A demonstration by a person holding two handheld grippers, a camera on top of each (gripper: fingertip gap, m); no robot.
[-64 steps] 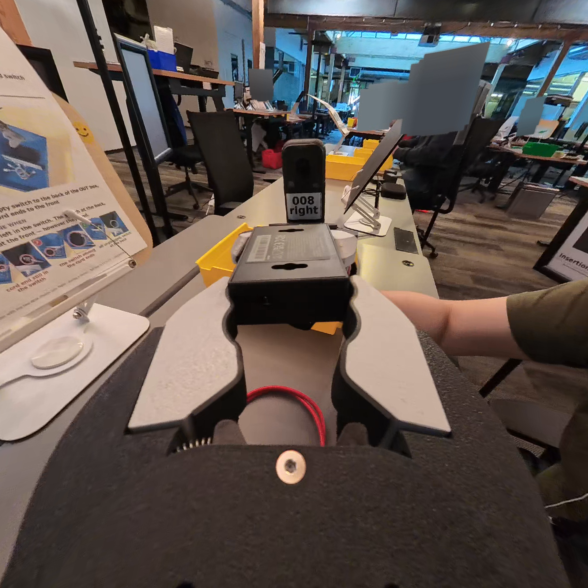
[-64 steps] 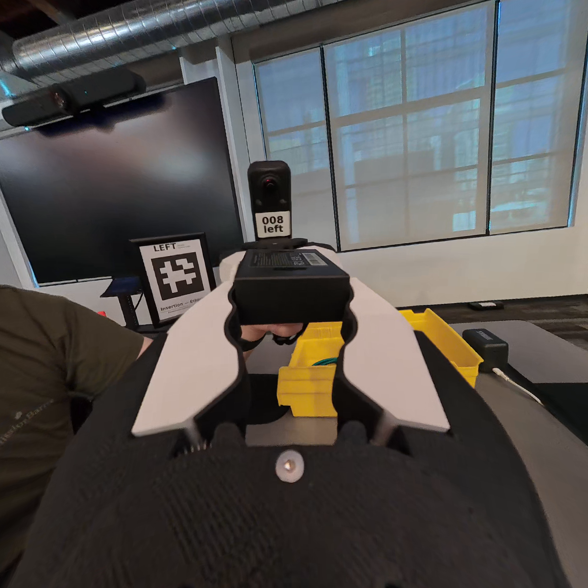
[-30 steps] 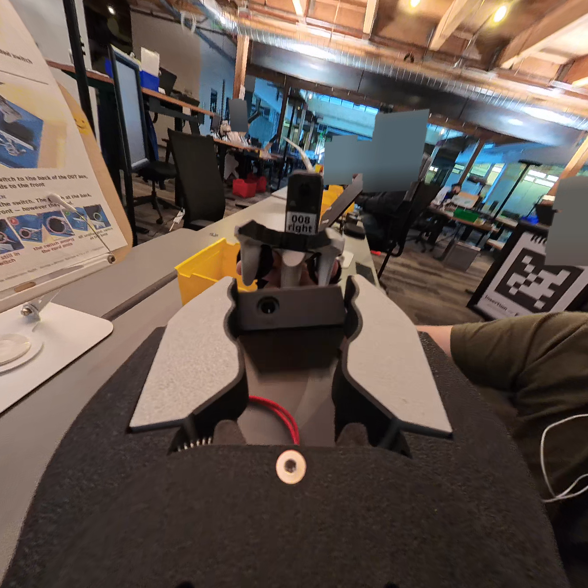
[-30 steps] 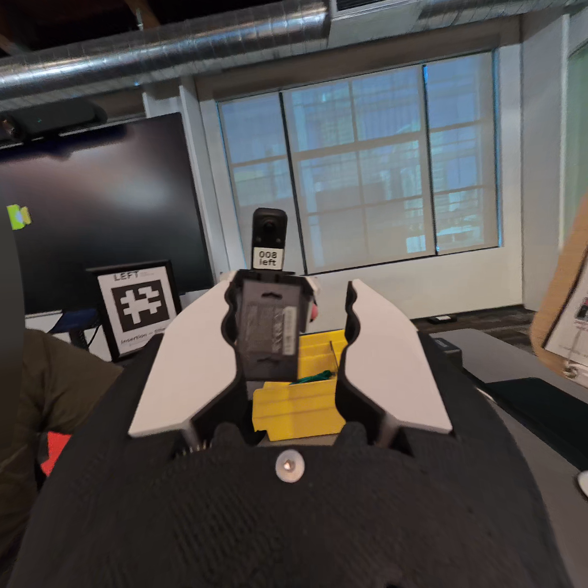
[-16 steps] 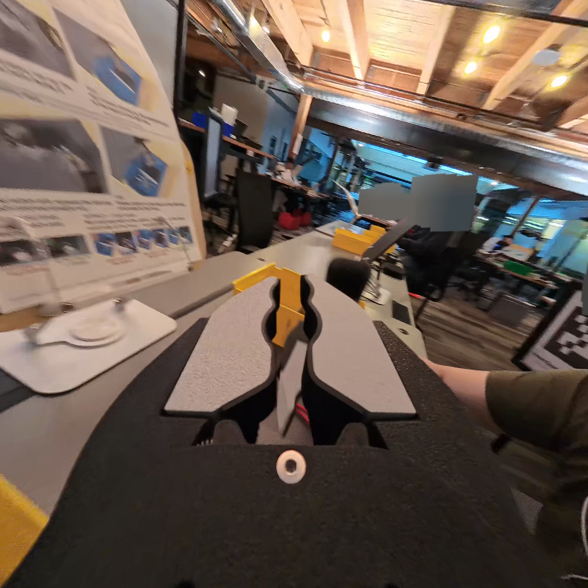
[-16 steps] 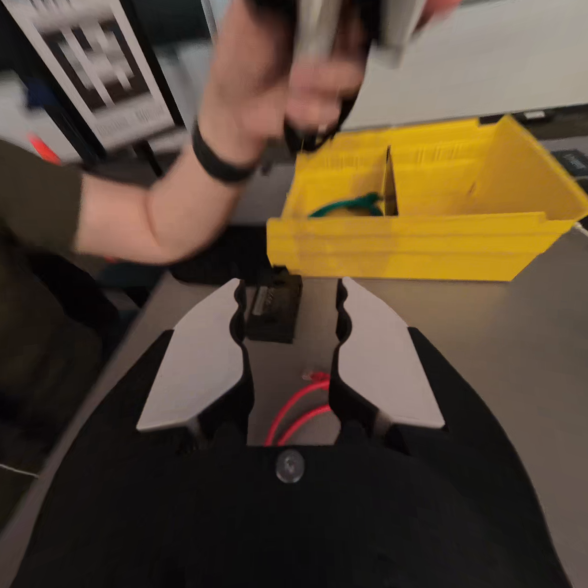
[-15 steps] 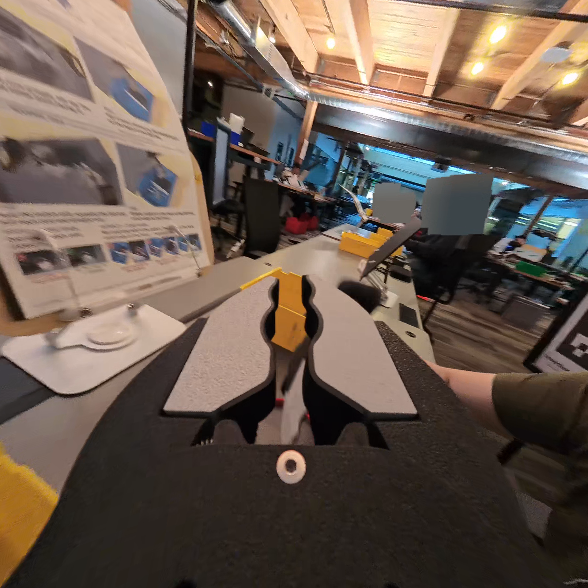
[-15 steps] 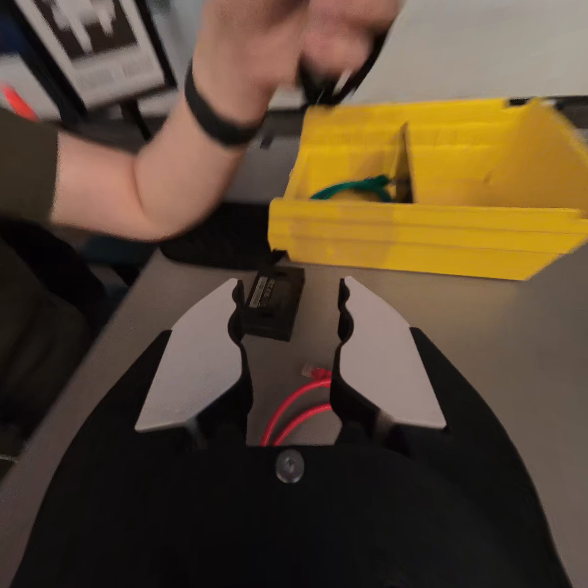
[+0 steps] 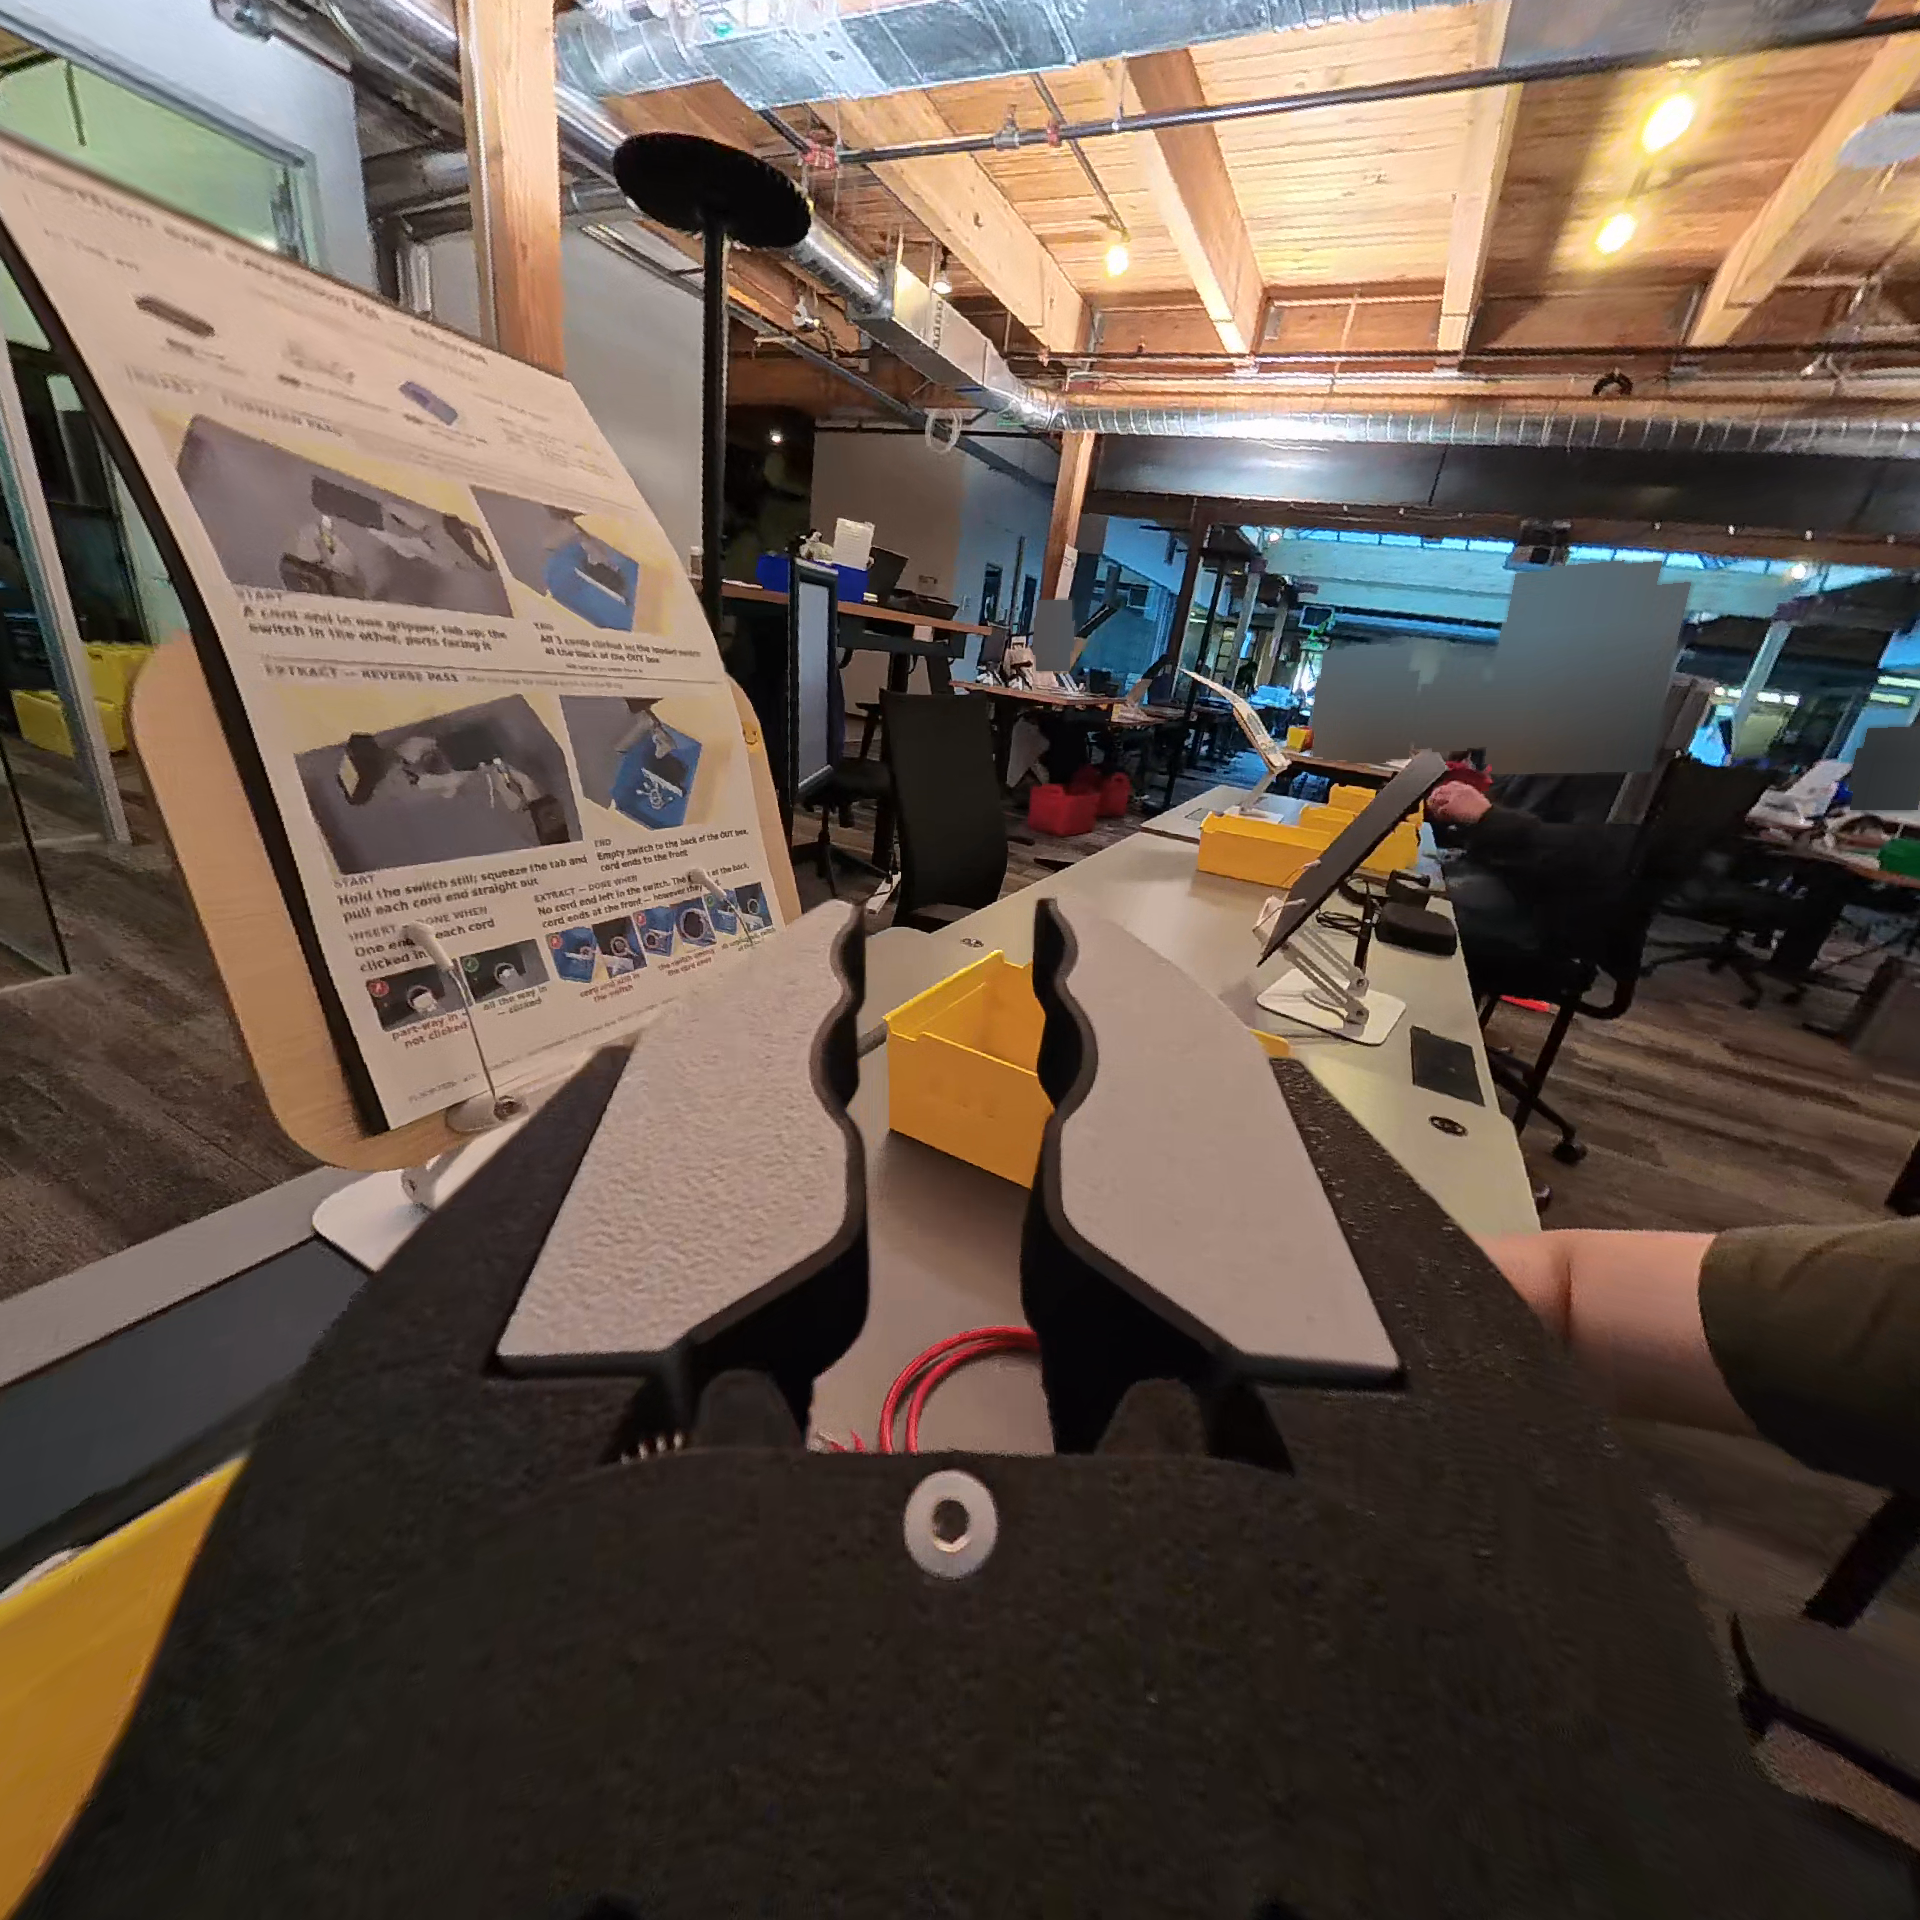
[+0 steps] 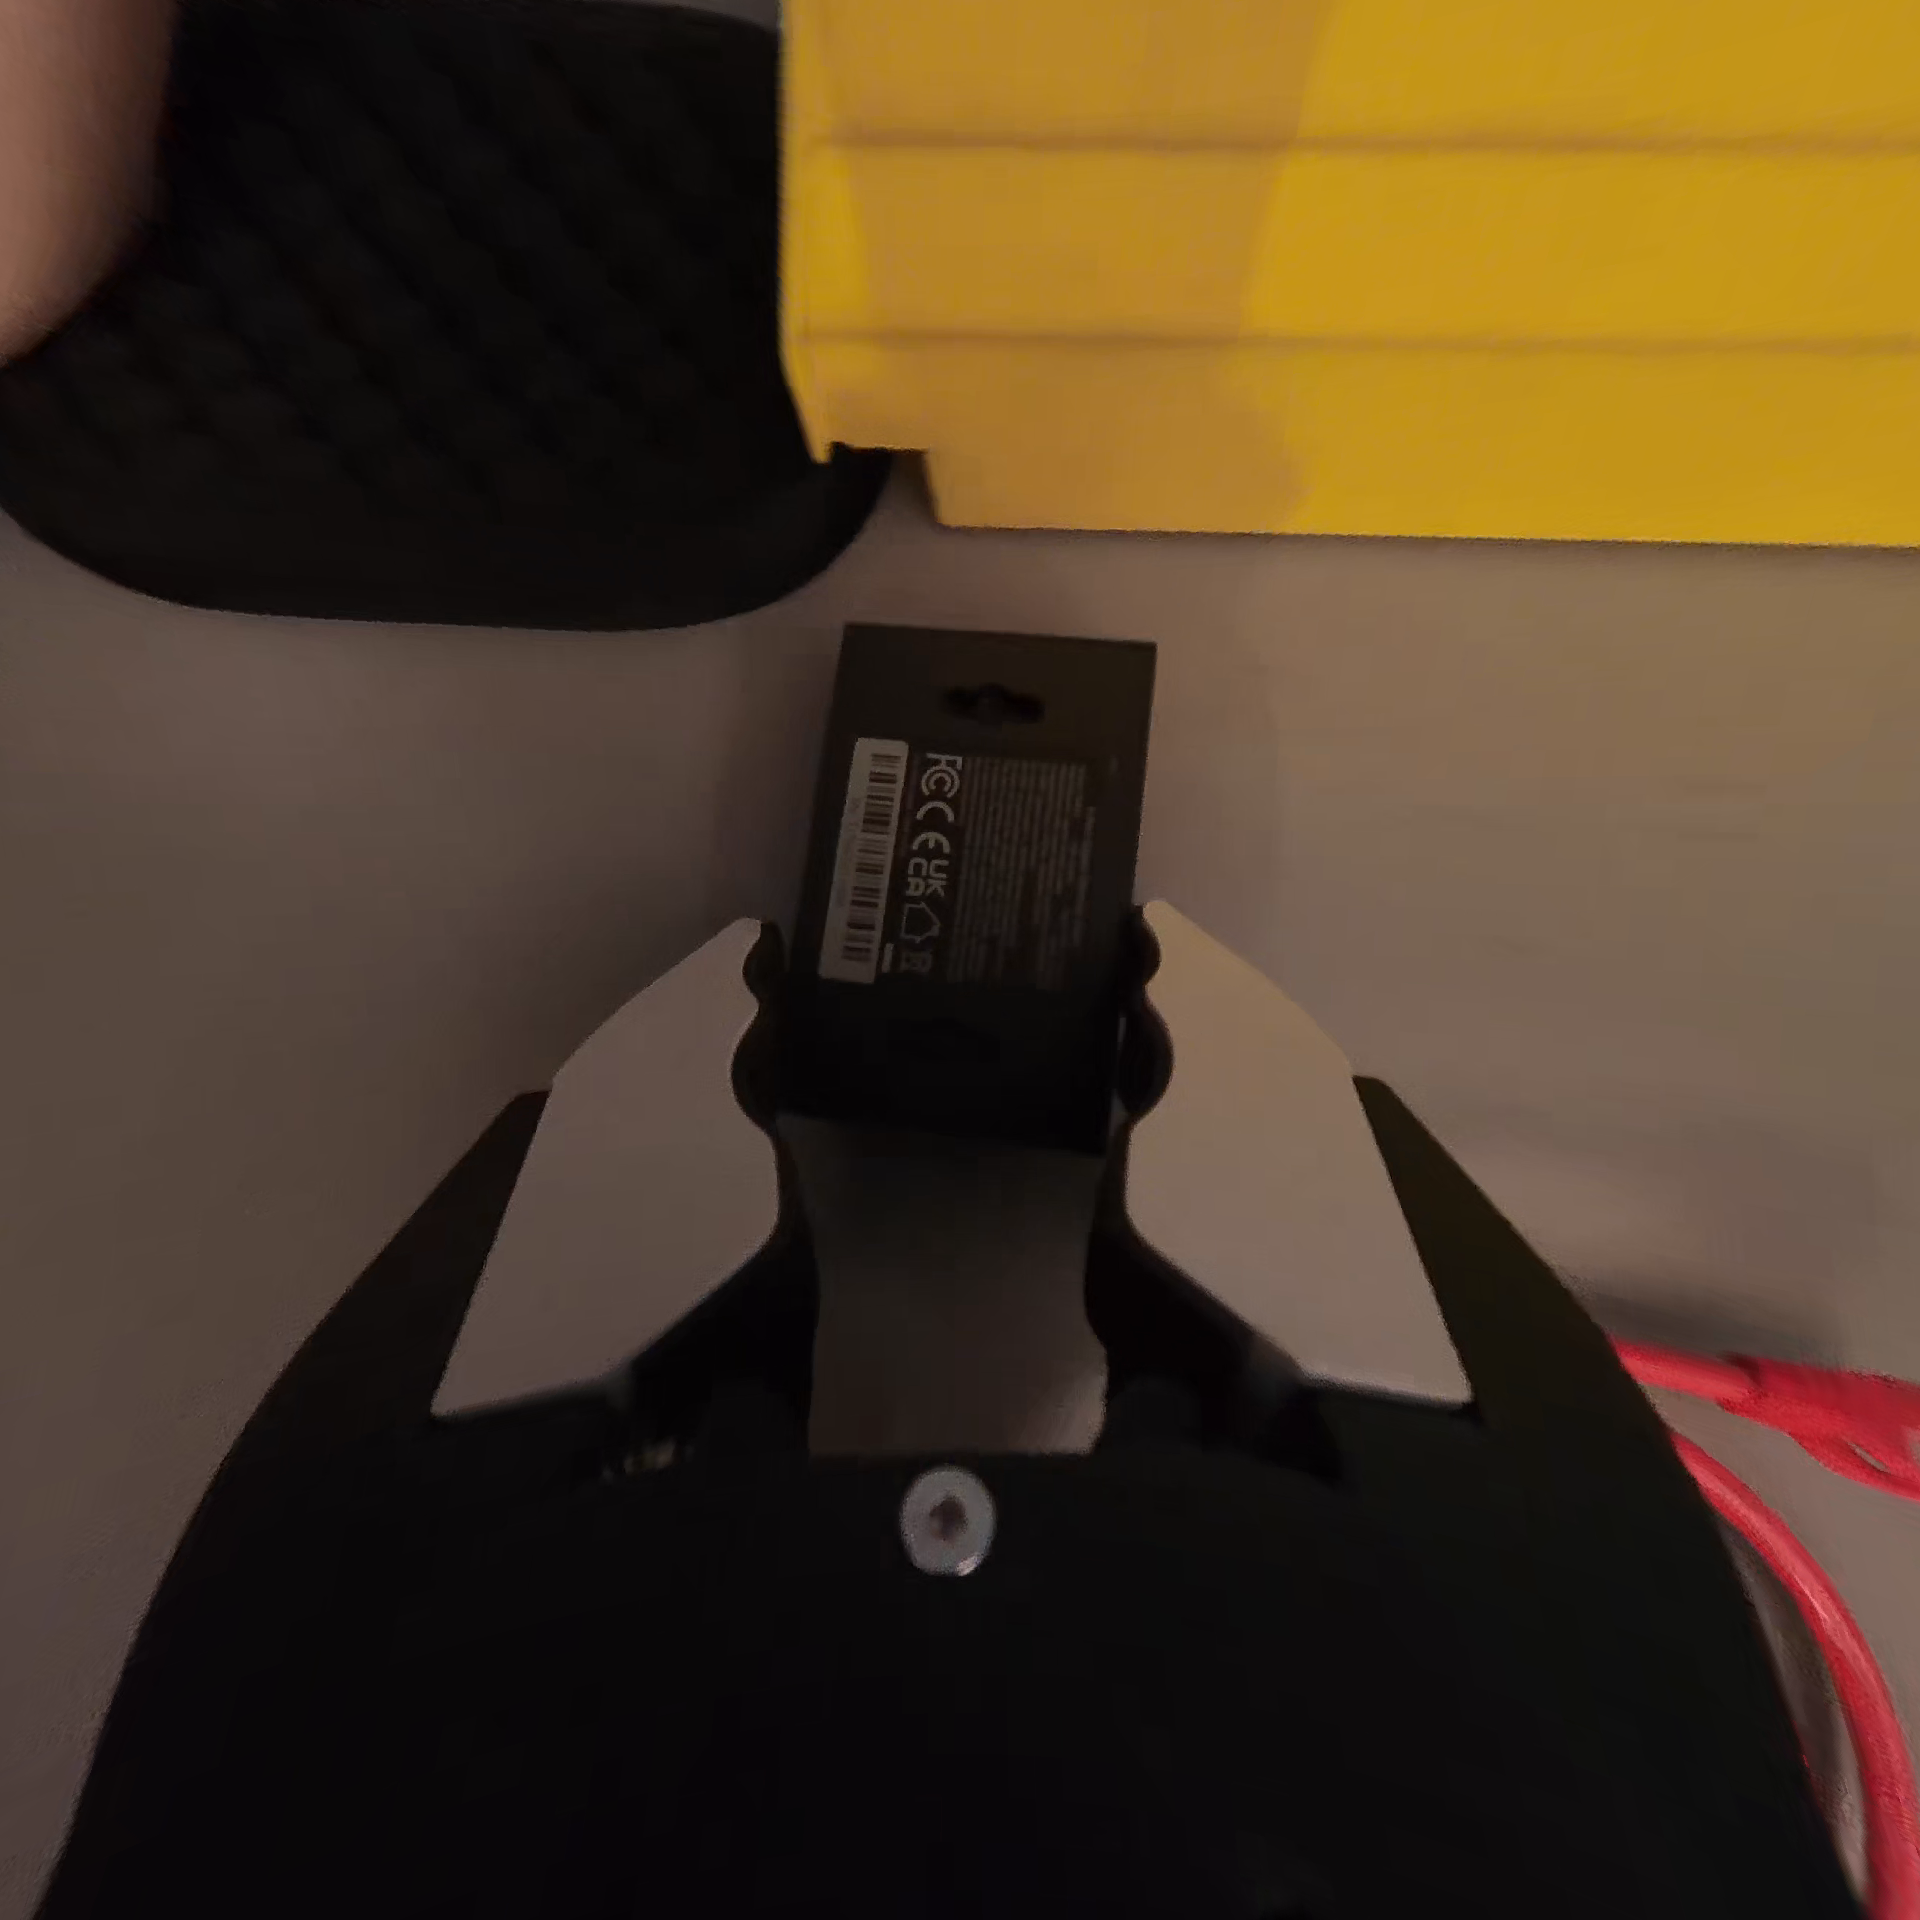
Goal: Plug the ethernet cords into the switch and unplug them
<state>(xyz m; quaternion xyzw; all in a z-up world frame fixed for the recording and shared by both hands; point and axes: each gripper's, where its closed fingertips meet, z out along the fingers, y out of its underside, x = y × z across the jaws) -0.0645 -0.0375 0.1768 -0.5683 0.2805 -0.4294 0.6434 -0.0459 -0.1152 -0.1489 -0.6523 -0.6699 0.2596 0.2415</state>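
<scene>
One black switch (image 10: 977,883) lies underside-up on the grey tabletop (image 10: 416,831), its near end between the fingers of the right hand-held gripper (image 10: 951,925); the fingers look pressed to its sides, probably gripping, but blur makes contact hard to confirm. It carries one barcode sticker plus printed compliance marks. One red ethernet cord (image 10: 1787,1455) lies at right. One yellow bin (image 10: 1351,312) sits just beyond the switch.

Left hand-held gripper (image 9: 945,925) is parted and empty, raised above the tabletop; red cord loops (image 9: 935,1371) show below it. One yellow bin (image 9: 966,1070) ahead, one instruction poster (image 9: 416,665) on a stand at left.
</scene>
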